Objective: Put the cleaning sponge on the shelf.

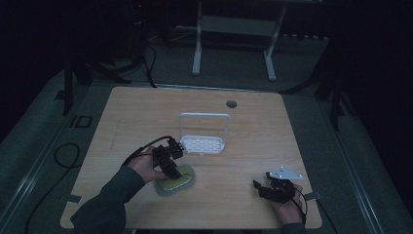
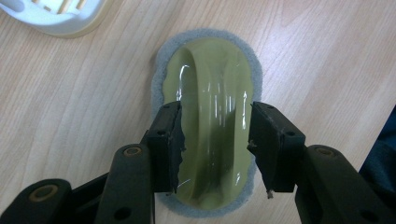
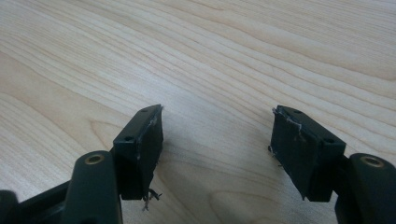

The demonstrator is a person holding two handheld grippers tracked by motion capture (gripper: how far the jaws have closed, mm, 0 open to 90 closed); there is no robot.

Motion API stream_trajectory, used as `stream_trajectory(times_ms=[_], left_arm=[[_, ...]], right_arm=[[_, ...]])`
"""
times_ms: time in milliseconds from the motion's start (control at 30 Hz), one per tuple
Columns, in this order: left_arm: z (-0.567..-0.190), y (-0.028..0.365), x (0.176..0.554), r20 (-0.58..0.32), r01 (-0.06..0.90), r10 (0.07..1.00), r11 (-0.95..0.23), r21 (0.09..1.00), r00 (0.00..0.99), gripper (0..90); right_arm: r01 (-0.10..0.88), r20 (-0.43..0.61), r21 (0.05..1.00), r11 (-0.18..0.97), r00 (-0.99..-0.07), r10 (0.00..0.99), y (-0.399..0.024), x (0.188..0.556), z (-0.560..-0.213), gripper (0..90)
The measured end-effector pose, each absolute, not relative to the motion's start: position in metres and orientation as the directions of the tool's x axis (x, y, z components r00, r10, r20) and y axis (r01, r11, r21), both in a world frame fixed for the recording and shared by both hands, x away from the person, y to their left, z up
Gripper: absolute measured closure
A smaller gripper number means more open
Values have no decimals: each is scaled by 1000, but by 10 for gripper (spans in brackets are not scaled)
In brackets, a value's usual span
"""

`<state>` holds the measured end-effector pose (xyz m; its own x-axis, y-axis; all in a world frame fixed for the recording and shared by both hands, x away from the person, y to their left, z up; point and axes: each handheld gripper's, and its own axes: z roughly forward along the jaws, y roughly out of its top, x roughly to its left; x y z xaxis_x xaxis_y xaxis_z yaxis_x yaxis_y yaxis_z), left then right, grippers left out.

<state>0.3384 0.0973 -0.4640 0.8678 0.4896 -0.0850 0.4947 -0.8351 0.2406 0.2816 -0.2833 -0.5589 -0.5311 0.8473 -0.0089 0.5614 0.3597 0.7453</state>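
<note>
a: what's the left tool [image 2: 215, 140] doing right now?

b: it's down over the scrubbing pad [image 2: 210, 116], the olive-green one with the arched plastic handle and the grey felt rim. its jaws stand apart, one on each side of the handle's ridge, close to the plastic but i can't say they're pressing it. nothing is gripped yet.

a: and where does the pad lie?

b: flat on the table [image 1: 253, 126], toward the near left, just in front of the white drying rack [image 1: 202, 144]. in the high view the left tool [image 1: 170, 163] covers the pad's far end, and the pad [image 1: 176, 184] pokes out on the near side.

a: so the step is the grasp. how would you do it well?

b: i'd judge the ridge is the only sensible place to pinch. it's glossy and rounded, so the pads [image 2: 168, 140] should close squarely across it, low on its flanks, not near the crown where they could slide off. keep the jaws centred so both touch together; otherwise the pad may skate on the wood.

a: anything to watch nearby?

b: the rack is near on the far side, so lift straight up before moving off.

a: the right tool [image 3: 217, 154]?

b: spread wide over bare wood, holding nothing, resting at the near right [image 1: 272, 187], well apart from the pad. fine to leave it there.
</note>
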Motion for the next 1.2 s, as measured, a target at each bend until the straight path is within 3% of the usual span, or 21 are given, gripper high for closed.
stream_trajectory(times_ms=[433,1200], left_arm=[[-470,94,344,-86,499,492,-844,197,866,551],[-476,84,351,-121,489,477,-865,113,871,636]], right_arm=[[563,-8,745,359,-530,848,-283,281,-559,336],[564,-7,744,359,-530,848,-283,282,-559,335]])
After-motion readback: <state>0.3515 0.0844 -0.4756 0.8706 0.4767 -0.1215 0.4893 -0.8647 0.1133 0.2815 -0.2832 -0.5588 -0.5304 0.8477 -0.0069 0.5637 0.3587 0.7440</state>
